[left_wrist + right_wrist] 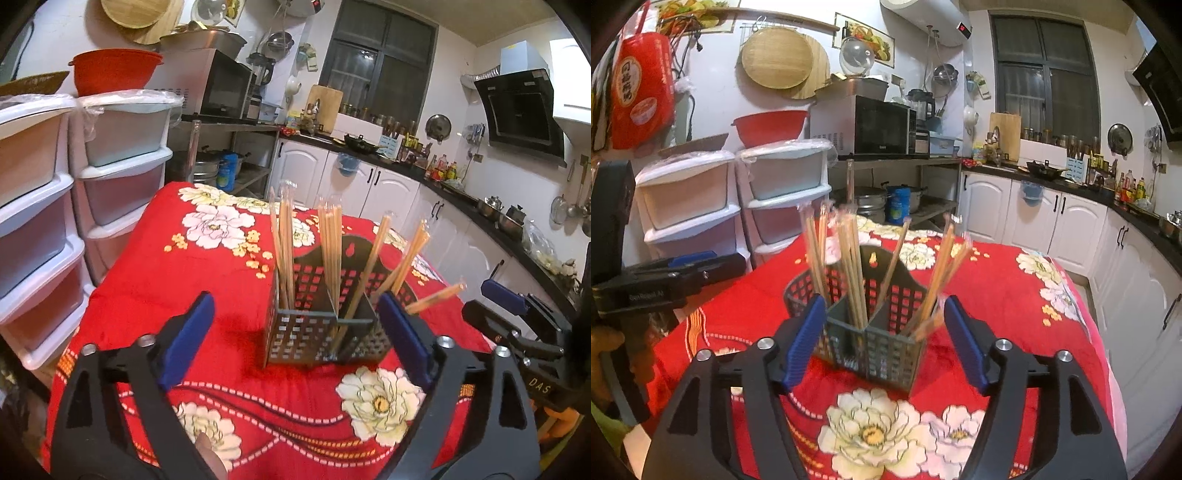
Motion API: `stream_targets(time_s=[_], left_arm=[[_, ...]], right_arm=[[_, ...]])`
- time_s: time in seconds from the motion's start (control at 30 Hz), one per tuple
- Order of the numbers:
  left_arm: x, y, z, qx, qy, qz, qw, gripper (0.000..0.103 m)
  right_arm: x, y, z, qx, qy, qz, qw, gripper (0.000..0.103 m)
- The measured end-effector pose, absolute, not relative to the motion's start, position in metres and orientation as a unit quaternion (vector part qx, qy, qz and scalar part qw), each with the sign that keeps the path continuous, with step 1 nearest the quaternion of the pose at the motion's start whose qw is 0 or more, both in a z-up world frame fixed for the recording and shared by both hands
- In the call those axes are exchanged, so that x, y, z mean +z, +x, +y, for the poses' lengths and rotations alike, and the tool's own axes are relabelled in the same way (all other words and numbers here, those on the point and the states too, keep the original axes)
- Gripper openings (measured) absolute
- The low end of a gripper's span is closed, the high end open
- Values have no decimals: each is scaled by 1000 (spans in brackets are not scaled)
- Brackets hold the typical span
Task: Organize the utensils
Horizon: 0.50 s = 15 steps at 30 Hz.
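Wooden chopsticks (328, 243) are sitting in the holder (317, 332) mid-desk (221, 280), both tools, left (295, 339) and right (882, 339), are gaping wide and gripping nothing, so bumping that leaning bunch is probably risking a spill.

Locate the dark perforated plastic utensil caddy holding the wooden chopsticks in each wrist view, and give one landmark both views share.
Left wrist view: the dark perforated plastic utensil caddy stands just below centre on the red floral cloth, closer to the right pad of the open left gripper.
Right wrist view: the caddy sits at centre, between the pads of the open right gripper.
Shared landmark: the black microwave behind, upper left.
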<state>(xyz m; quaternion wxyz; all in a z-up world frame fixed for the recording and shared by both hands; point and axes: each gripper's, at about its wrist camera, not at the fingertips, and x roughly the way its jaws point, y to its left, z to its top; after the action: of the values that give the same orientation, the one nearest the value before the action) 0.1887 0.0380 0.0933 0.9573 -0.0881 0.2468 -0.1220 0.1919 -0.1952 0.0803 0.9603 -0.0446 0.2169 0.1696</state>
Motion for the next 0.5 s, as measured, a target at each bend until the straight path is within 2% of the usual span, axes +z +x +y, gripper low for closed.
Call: stream_targets(time_s=[0.13,0.3,0.5], left_arm=[[82,177,36,-120,-91,251,956,91],[62,165,32,-119,-92,262,953,91],[35,155,32,-113,-93,275,950,92]], right_arm=[[69,182,-198,166,-39,225,959,74],[48,170,-200,159,-40,242,956,82],[21,161,-207,156,-33,264,951,83]])
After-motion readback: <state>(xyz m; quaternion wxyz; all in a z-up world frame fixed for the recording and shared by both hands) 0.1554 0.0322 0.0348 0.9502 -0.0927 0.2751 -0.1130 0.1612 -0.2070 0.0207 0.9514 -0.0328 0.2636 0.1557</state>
